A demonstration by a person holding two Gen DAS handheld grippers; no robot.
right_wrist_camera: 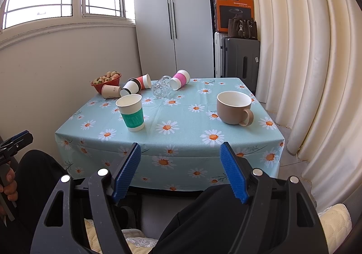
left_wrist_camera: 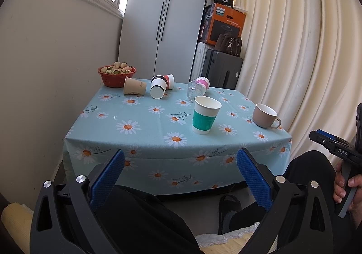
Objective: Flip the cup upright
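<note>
A green-sleeved paper cup (left_wrist_camera: 206,115) (right_wrist_camera: 131,112) stands upright on the daisy tablecloth (left_wrist_camera: 144,118) (right_wrist_camera: 181,118). A beige mug (left_wrist_camera: 265,116) (right_wrist_camera: 235,108) stands upright at the right. At the far edge, lying on their sides, are a tan paper cup (left_wrist_camera: 134,86) (right_wrist_camera: 110,91), a black-banded white cup (left_wrist_camera: 158,86) (right_wrist_camera: 130,87), a red cup (left_wrist_camera: 169,81) (right_wrist_camera: 143,80), a clear glass (left_wrist_camera: 195,89) (right_wrist_camera: 161,89) and a pink-sleeved cup (left_wrist_camera: 203,82) (right_wrist_camera: 180,79). My left gripper (left_wrist_camera: 181,177) and right gripper (right_wrist_camera: 181,172) are open and empty, held before the table's near edge.
A red basket of fruit (left_wrist_camera: 116,75) (right_wrist_camera: 106,82) sits at the far left corner. A wall is on the left, a curtain (left_wrist_camera: 305,50) on the right, suitcases (right_wrist_camera: 239,59) and a wardrobe behind. The person's legs are below the grippers.
</note>
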